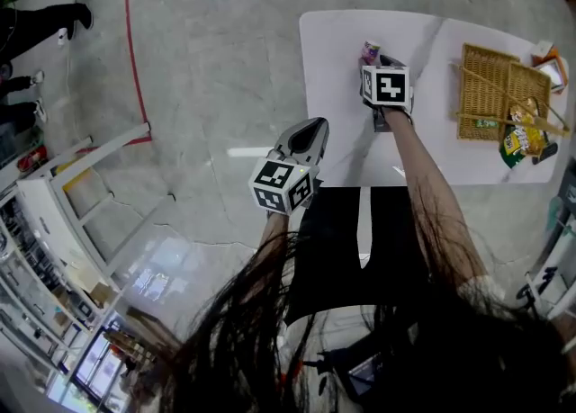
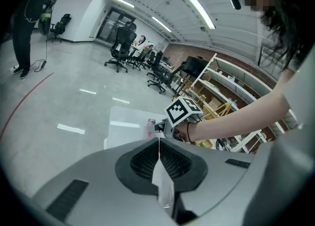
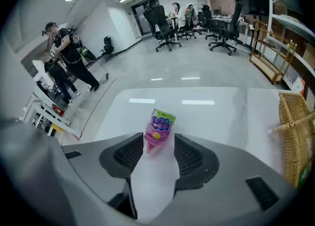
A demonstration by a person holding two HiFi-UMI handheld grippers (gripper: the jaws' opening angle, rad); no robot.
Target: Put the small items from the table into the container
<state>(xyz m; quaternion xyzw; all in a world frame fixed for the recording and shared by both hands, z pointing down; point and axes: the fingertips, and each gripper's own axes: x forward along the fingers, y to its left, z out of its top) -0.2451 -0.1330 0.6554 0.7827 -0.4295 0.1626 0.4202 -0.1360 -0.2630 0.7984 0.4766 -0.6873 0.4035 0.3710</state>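
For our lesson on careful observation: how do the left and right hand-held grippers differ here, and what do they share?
Jaws: the left hand-held gripper is shut and empty; the right hand-held gripper is open, with a pink packet between its jaws. Place: the left hangs short of the white table; the right is over it. Both are grey and carry a marker cube.

My grey left gripper (image 1: 309, 135), jaws pressed together, hangs near my body. My grey right gripper (image 1: 376, 65), forearm (image 1: 423, 177) outstretched, points steeply down, jaws wide apart.
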